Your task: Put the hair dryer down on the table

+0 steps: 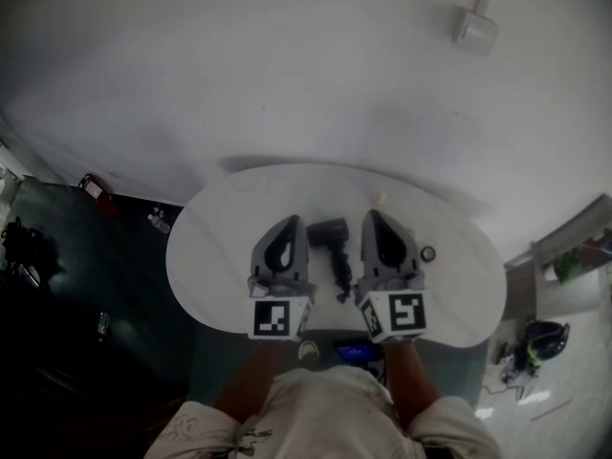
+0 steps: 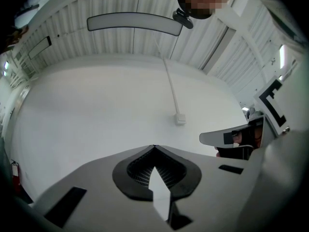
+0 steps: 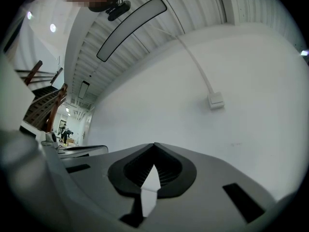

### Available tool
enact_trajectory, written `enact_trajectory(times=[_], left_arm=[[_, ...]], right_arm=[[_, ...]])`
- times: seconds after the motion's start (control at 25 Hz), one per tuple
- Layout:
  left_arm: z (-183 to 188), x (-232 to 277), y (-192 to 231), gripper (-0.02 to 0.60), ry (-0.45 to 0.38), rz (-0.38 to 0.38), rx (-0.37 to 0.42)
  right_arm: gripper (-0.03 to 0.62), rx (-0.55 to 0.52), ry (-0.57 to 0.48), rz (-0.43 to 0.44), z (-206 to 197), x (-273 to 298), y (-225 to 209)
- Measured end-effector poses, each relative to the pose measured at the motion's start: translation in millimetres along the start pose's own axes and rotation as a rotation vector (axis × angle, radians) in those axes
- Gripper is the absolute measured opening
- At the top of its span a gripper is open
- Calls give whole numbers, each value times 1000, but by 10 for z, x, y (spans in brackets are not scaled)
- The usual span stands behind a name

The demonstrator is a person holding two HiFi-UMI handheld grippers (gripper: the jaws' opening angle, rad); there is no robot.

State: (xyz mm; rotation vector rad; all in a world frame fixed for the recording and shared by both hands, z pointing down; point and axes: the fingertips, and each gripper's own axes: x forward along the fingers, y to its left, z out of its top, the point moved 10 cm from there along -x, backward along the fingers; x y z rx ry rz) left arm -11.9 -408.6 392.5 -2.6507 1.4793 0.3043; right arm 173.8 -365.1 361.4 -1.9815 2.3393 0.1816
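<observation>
In the head view a dark hair dryer (image 1: pixel 329 231) lies on the white oval table (image 1: pixel 210 247), its coiled cord (image 1: pixel 341 275) trailing toward me. It rests between my two grippers, and neither touches it. My left gripper (image 1: pixel 292 221) is just left of it, and my right gripper (image 1: pixel 371 215) just right of it. Both point away from me. In the left gripper view the left gripper (image 2: pixel 154 147) has its jaws closed to a point with nothing between them. The right gripper (image 3: pixel 154 144) looks the same in its own view. Both gripper views face a white wall and do not show the dryer.
A small pale ball (image 1: pixel 381 198) sits on the table beyond the right gripper. A small round dark-red thing (image 1: pixel 427 253) lies to its right. A phone-like screen (image 1: pixel 356 352) is at the near table edge. A wall box (image 1: pixel 473 29) with a conduit hangs behind.
</observation>
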Motion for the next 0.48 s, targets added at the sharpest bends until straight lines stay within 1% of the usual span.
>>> enact_trajectory(times=[0.2,0.48], left_arm=[[6,3,-55,-2,0,-22,23],[-36,33,-110,-2,9,-22,18]], right_arm=[[5,-8,23,19,-20,-8,-4],[5,21,17,-14,-101,4,-73]])
